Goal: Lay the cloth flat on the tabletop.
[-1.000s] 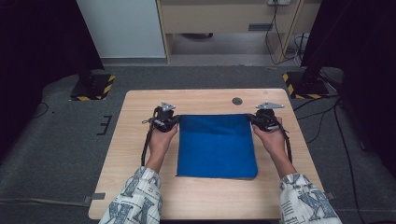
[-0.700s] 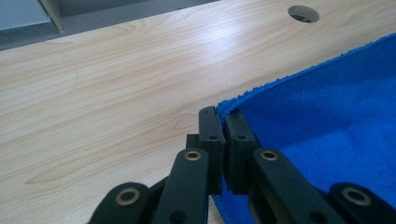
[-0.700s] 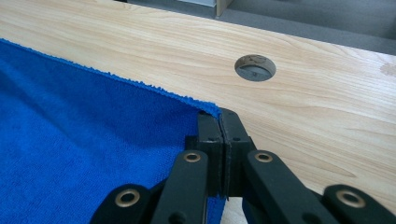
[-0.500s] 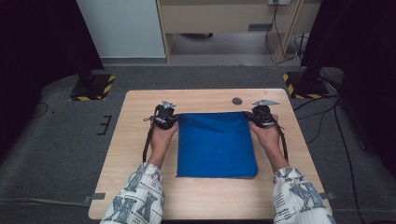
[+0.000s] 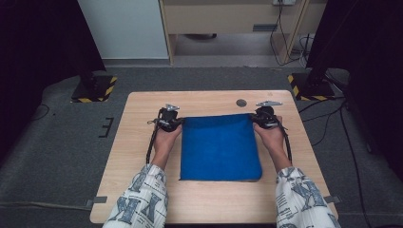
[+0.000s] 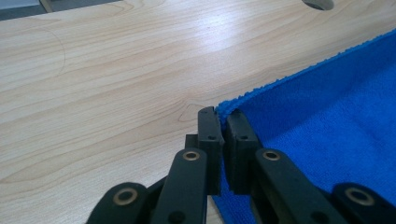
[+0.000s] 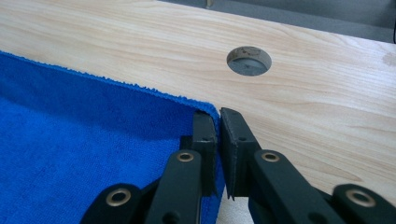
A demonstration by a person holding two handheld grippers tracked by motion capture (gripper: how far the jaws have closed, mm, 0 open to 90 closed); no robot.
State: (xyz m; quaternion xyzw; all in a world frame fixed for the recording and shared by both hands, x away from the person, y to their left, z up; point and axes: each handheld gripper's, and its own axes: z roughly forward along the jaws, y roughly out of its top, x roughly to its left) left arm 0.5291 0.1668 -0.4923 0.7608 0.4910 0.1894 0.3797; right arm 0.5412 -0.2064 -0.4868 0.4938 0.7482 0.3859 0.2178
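A blue cloth lies flat on the wooden table. My left gripper is at its far left corner. In the left gripper view the jaws are shut on the cloth's corner edge. At the far right corner is my right gripper. In the right gripper view its jaws pinch the corner of the cloth with only a thin slit between them. Both grippers rest low on the tabletop, each held by a hand.
A round cable hole sits in the table just beyond the cloth's far right corner, close to the right gripper. Bare wood surrounds the cloth. Black stands with yellow-striped bases flank the table on the grey floor.
The right gripper has shifted slightly inward, to the left, at the cloth's far right corner. The left gripper and the cloth have hardly moved.
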